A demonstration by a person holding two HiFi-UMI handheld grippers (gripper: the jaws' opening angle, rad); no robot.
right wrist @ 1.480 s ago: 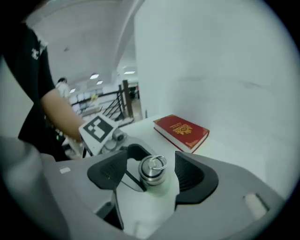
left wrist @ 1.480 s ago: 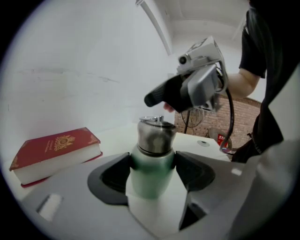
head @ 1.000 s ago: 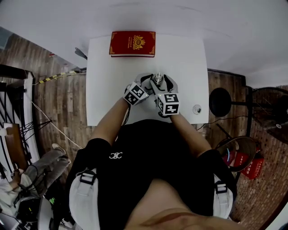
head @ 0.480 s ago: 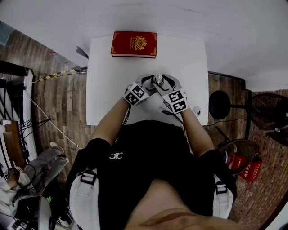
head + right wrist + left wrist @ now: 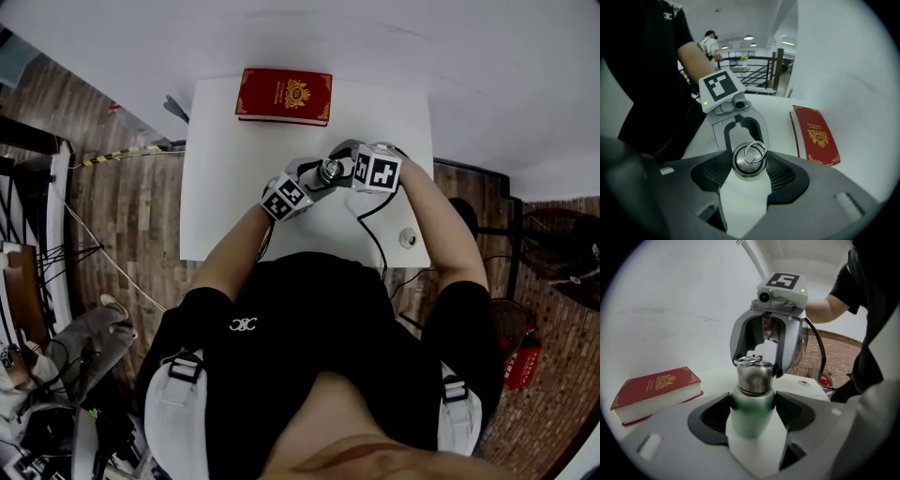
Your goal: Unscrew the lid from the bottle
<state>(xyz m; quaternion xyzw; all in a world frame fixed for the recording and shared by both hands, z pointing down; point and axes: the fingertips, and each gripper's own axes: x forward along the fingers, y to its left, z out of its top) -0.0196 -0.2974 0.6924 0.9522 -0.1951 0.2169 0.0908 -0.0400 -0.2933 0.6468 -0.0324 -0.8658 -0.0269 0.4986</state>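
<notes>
A green metal bottle [image 5: 751, 416] with a steel lid [image 5: 753, 377] and a ring on top stands near the middle of the white table [image 5: 225, 187]. My left gripper [image 5: 751, 411] is shut on the bottle's green body, one pad on each side. My right gripper [image 5: 749, 166] comes from the bottle's right and is shut on the lid [image 5: 749, 160], its pads pressing on both sides. In the head view the bottle [image 5: 330, 170] shows between the left gripper [image 5: 314, 180] and the right gripper [image 5: 343, 170].
A red book [image 5: 285, 96] lies at the table's far edge, behind the bottle. A small round object [image 5: 408, 237] sits near the table's front right corner. A person in black stands right at the table's near edge.
My right gripper has swung from the near side of the bottle round to its right side, and its jaws have narrowed onto the lid. The left gripper and bottle have stayed put.
</notes>
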